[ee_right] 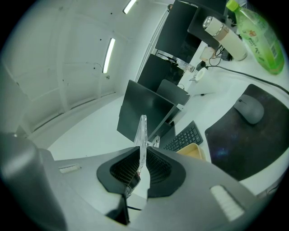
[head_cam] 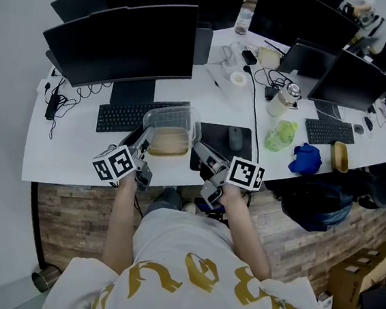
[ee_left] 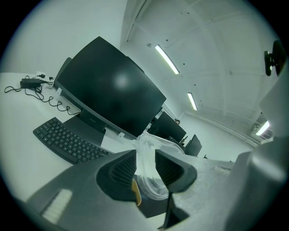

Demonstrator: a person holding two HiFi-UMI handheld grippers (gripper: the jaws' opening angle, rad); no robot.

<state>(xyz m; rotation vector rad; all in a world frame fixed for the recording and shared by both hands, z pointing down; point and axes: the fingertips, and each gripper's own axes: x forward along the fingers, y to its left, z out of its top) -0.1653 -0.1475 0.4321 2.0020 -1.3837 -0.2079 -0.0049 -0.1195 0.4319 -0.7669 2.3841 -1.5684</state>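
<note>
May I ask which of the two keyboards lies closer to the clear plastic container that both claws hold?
The keyboard by the big left monitor, just behind the clear plastic container; the other keyboard sits far right, beyond the green bottle.

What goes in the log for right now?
left gripper: shut on clear box | right gripper: shut on clear box | tan thing: in or under box | desk below

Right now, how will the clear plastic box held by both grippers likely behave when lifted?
Probably light: the clear plastic box looks thin-walled. Its rim bends in the left gripper, so likely flexible. Smooth plastic may slip from the right gripper.
</note>
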